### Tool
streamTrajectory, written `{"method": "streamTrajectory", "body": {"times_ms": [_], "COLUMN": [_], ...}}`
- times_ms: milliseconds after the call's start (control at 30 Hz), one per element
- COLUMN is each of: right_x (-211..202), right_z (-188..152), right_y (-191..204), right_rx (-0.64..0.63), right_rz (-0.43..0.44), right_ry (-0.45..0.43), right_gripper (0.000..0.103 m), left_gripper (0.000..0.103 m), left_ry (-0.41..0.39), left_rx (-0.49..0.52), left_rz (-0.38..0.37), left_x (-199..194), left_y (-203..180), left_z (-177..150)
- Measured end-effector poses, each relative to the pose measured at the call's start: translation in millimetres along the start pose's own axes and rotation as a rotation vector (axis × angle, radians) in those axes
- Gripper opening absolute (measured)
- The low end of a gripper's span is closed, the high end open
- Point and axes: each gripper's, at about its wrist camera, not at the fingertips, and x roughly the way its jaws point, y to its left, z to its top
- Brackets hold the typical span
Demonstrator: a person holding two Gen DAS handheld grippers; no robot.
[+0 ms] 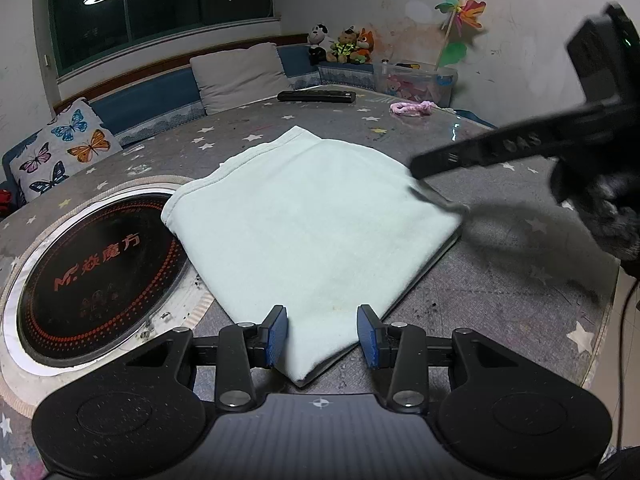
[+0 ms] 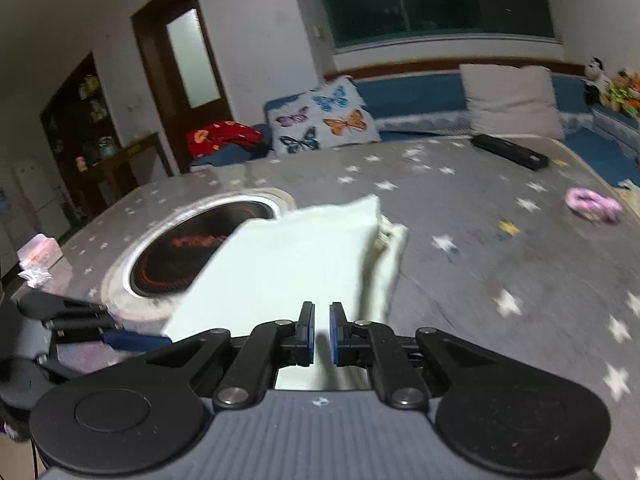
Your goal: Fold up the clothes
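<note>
A pale mint-green cloth (image 1: 312,224) lies folded on the grey star-patterned table (image 1: 500,300). My left gripper (image 1: 322,334) is open, its blue pads on either side of the cloth's near corner, just above it. My right gripper shows in the left wrist view (image 1: 424,170) as a black finger at the cloth's right corner. In the right wrist view the right gripper (image 2: 322,332) has its jaws nearly closed with a narrow gap, over the cloth (image 2: 288,264), whose far corner looks lifted. The view is blurred. Whether the pads pinch cloth is unclear.
A round black induction cooktop (image 1: 104,276) is set into the table left of the cloth, partly under it. A black remote (image 1: 316,97) and a pink item (image 1: 412,109) lie at the far side. A tissue pack (image 2: 38,250) sits at the table's left edge. Sofa cushions lie beyond.
</note>
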Motion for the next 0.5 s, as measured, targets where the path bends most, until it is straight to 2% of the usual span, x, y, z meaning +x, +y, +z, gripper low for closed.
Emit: {"method": "streamTrajectory", "body": {"times_ms": [133,267,400,433,500], "right_x": [26.4,44.8,41.9,41.2,44.7], "right_z": [10.7,8.7,20.0,22.9,31.3], "right_y": [3.9,-7.2,-9.1,-9.5,-8.2], "right_rx": [-0.002,0.021,0.015,0.014,0.009], "right_rz": [0.032,-0.034,-0.061,-0.067,-0.054], "right_ry": [0.028,0.074,0.041,0.032,0.02], "right_gripper": [0.008,0.008,0.009,0.012,0.012], "left_gripper": [0.042,0.042,0.042,0.042,0.043], "left_ry": [0.0,0.001,0.002,-0.003,-0.017], "left_rx": [-0.004,-0.01,-0.019,-0.02,-0.028], "left_rz": [-0.002,-0.01,-0.034,-0.037,-0.039], "left_x": [-0.5,-1.4,-3.8,-4.3,-4.4], "left_y": [0.2,2.0,4.5,4.9,6.5], "left_z": [0.0,0.6,4.2,6.1,10.8]}}
